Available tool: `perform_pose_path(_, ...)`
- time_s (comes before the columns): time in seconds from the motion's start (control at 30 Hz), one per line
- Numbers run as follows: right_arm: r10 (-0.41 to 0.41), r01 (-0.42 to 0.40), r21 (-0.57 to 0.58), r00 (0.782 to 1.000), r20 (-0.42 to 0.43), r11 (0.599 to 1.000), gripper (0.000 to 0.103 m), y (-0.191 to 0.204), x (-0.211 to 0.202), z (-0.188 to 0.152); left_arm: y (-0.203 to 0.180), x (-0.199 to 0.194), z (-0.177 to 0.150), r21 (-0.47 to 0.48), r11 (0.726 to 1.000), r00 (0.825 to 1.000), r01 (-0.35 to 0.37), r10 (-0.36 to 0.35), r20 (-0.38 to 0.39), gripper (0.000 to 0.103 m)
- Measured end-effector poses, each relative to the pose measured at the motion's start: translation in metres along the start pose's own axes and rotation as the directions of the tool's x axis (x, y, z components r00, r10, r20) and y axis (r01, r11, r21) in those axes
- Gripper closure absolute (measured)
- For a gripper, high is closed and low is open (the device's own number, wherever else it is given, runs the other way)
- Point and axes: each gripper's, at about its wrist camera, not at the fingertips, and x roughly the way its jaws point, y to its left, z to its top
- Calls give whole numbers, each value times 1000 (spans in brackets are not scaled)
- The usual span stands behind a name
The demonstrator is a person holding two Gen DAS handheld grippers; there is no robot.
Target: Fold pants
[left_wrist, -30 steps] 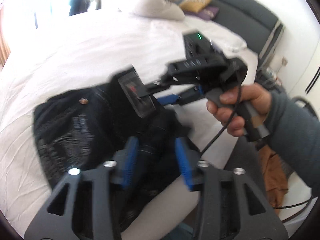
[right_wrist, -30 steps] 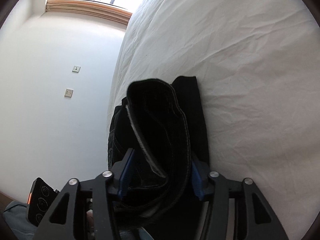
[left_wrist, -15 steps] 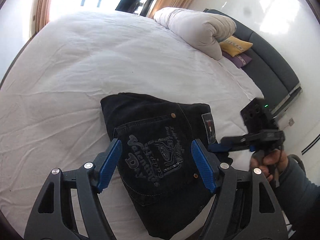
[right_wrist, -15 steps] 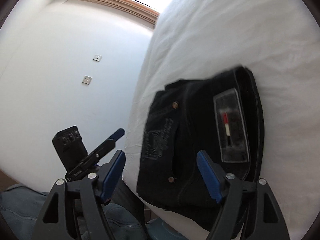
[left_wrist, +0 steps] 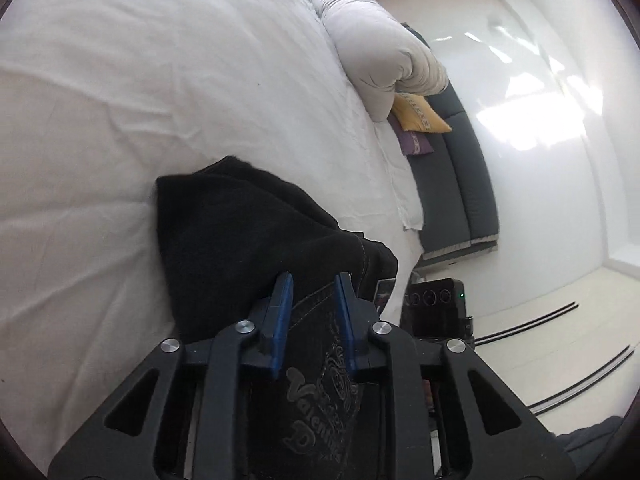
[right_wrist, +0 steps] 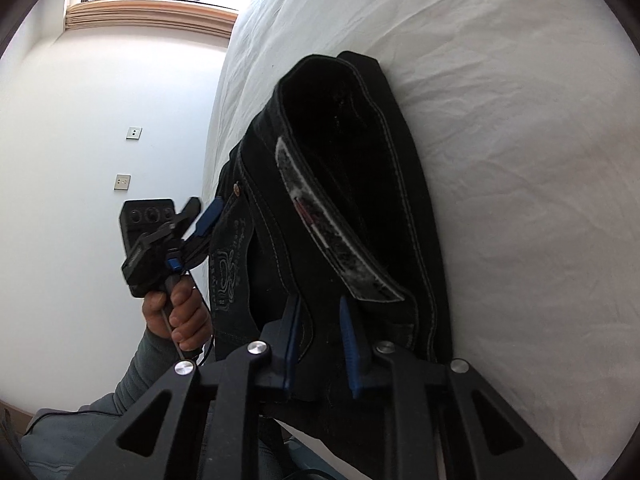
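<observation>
pants point(left_wrist: 224, 232): black, pale stitching | sheet point(left_wrist: 160, 60): white | cushion point(left_wrist: 420, 114): yellow

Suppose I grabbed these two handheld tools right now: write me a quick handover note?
Left tool: jaws closing, fabric of the folded black denim pants between them.
Right tool: jaws closing too, on the waistband end.
The pants lie bunched at the near edge of the white-sheeted bed.
Done: pants already folded into a compact bundle.
Left: probably one last fold or tidy, then release.
</observation>
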Motion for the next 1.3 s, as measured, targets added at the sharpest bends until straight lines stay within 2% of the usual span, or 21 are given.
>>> perform_pose_path(0.17, -2, 2, -7, 1000, 6, 1000, 83, 10, 11, -1, -10, -11, -36, 66, 998, 1000, 15, -15, 9, 83)
perform_pose_path(0.4, -24, 24, -17, 1000, 9, 1000, 85, 6, 9, -3, -28, -34, -89, 88, 995, 998, 52, -55, 34, 83)
perform_pose_path(0.47, -20, 21, -15, 1000, 16, 1000, 85, 6, 9, -4, -34, -33, -99, 116, 991, 997, 72, -71, -14, 83)
perform_pose_path(0.57, -29, 30, -21, 999, 21, 999, 86, 6, 9, -5, -35, -14, -121, 178, 983, 989, 34, -8, -145, 83)
perform_pose_path(0.63, -38, 39, -24, 999, 24, 999, 86, 8, 9, -7, -34, -12, -132, 170, 984, 988, 48, -22, -153, 83)
perform_pose_path(0.7, -42, 43, -26, 999, 29, 999, 86, 9, 8, -8, -42, -12, -129, 183, 980, 985, 74, -43, -170, 83)
perform_pose_path(0.77, -45, 45, -26, 999, 30, 999, 85, 9, 8, -9, -56, -17, -117, 239, 967, 986, 87, -49, -161, 83)
perform_pose_path(0.83, -46, 47, -26, 999, 29, 999, 86, 9, 8, -9, -65, -14, -100, 261, 956, 979, 133, -86, -184, 83)
perform_pose_path(0.9, -46, 46, -23, 999, 26, 999, 86, 10, 8, -9, -63, -10, -80, 260, 958, 982, 118, -74, -175, 83)
perform_pose_path(0.97, -47, 48, -24, 999, 25, 999, 86, 10, 8, -8, -46, -2, -56, 203, 974, 986, 103, -72, -153, 83)
perform_pose_path(1.0, -48, 49, -24, 999, 25, 999, 86, 10, 8, -8, -29, 5, -44, 144, 986, 988, 87, -68, -137, 83)
perform_pose_path(1.07, -49, 49, -25, 998, 26, 998, 86, 10, 8, -9, -6, 12, -38, 76, 995, 989, 71, -60, -132, 103)
perform_pose_path(1.1, -50, 51, -28, 998, 25, 998, 86, 11, 8, -9, 1, 14, -37, 52, 996, 990, 70, -63, -126, 102)
perform_pose_path(1.3, -23, 23, -24, 1000, 20, 999, 85, 7, 9, -8, -8, 10, -39, 74, 996, 994, 48, -40, -102, 101)
